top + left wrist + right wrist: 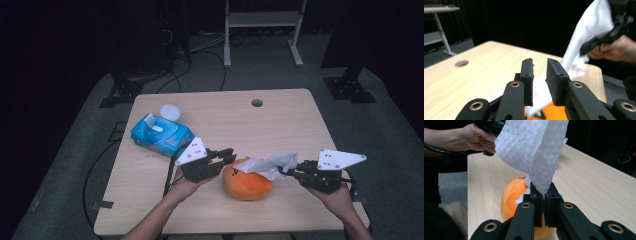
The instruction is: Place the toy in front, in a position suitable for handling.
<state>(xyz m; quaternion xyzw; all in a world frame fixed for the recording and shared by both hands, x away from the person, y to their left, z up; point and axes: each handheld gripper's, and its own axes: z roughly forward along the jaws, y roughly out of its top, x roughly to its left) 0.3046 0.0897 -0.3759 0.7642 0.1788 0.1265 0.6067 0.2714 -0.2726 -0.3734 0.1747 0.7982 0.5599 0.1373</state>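
**Wiping the orange toy**

On the wooden table, the orange plush toy lies near the front edge, between both hands. The right gripper pinches the white wipe draped over it. The left gripper, parted with wipe between the jaws, should steady the toy while the wipe is dragged slowly.

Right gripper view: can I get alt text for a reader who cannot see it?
The right gripper has its jaws shut on a white wipe that rises above them. Behind sits an orange plush toy on a light wooden table, and a hand holds the other gripper at top left.
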